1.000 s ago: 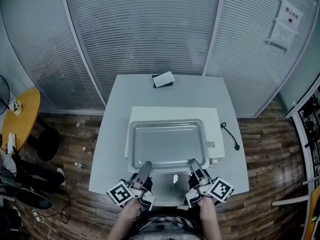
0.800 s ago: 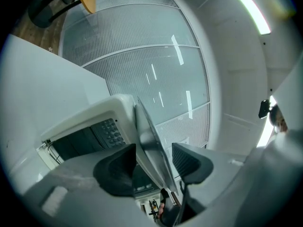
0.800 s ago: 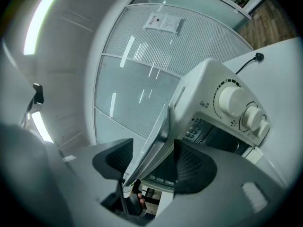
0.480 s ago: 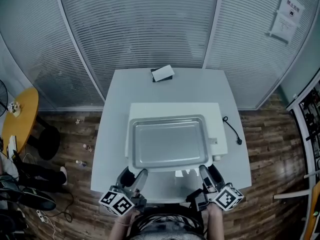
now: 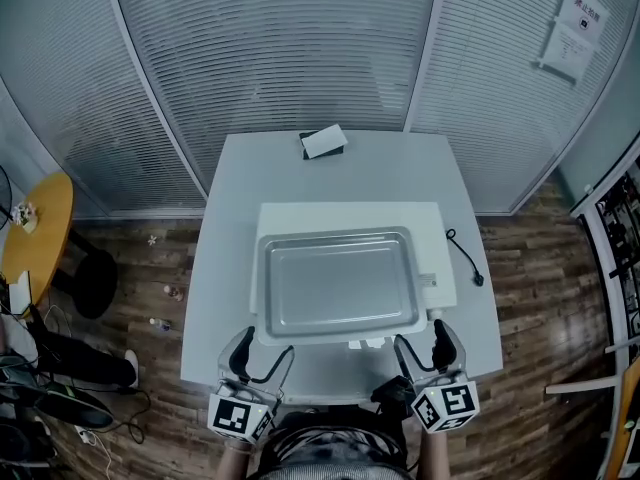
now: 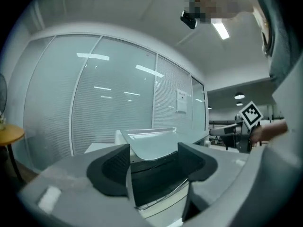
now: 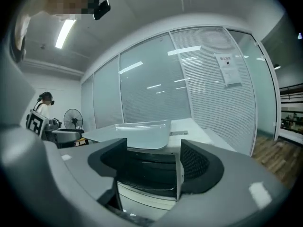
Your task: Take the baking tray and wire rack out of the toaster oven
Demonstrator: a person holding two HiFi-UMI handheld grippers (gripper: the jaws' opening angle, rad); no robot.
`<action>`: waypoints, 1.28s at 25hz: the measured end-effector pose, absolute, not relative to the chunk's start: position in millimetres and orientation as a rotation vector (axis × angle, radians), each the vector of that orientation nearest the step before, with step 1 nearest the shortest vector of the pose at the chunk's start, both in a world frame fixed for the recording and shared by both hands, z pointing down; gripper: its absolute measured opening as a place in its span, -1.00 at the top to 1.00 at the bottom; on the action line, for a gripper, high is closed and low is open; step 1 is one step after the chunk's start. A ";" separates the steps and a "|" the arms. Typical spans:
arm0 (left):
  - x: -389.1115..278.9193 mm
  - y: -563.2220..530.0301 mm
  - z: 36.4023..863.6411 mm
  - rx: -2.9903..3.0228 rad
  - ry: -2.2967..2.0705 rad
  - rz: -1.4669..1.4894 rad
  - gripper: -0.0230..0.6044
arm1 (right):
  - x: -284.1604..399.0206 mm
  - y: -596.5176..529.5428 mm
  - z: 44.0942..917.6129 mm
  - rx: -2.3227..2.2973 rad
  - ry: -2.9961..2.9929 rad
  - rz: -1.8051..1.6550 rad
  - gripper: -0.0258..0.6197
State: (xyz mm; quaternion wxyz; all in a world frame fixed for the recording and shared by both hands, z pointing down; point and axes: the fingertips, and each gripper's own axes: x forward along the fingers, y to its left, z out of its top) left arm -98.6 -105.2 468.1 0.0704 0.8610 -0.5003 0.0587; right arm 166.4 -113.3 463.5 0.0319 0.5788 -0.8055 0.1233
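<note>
Lying flat on the roof of the white toaster oven (image 5: 350,215), the baking tray (image 5: 340,283) is a shallow silver pan with its open side up. It covers most of the oven's top and its near edge reaches the oven's front. Both gripper views show one rounded tray corner jutting over the front, with the oven's mouth dark below it. Low in that mouth a few thin bright metal lines (image 7: 147,187) run across; I cannot tell whether they are the wire rack.

The left gripper (image 5: 267,344) and the right gripper (image 5: 419,334) hang side by side at the near edge of the table (image 5: 330,168), just short of the oven's front and clear of the tray. The jaws of both have just been opening and now stand wide, released. Nothing is caught between the left gripper's (image 6: 154,164) or the right gripper's (image 7: 152,162) pads, and only the oven's front shows beyond the gap.

A black cable (image 5: 462,258) lies on the table right of the oven, and a small white box (image 5: 325,143) sits at the far edge. Behind stand glass walls with blinds (image 5: 280,58) and a paper notice (image 5: 578,38). A round yellow side table (image 5: 35,238) stands on the wooden floor at left.
</note>
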 end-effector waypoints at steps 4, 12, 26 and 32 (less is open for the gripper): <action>-92.6 -114.7 467.1 2.656 -1.461 0.203 -0.08 | 164.2 -120.7 462.3 1.774 -2.483 0.375 -0.14; -90.0 -144.3 466.7 2.658 -1.459 0.215 -0.08 | 156.6 -145.7 458.5 1.742 -2.500 0.346 -0.09; -87.2 -163.9 464.5 2.637 -1.483 0.145 -0.08 | 160.8 -168.9 457.6 1.787 -2.528 0.423 -0.07; -95.3 -138.9 459.7 2.589 -1.478 0.058 -0.07 | 164.1 -142.7 462.3 1.819 -2.566 0.616 -0.05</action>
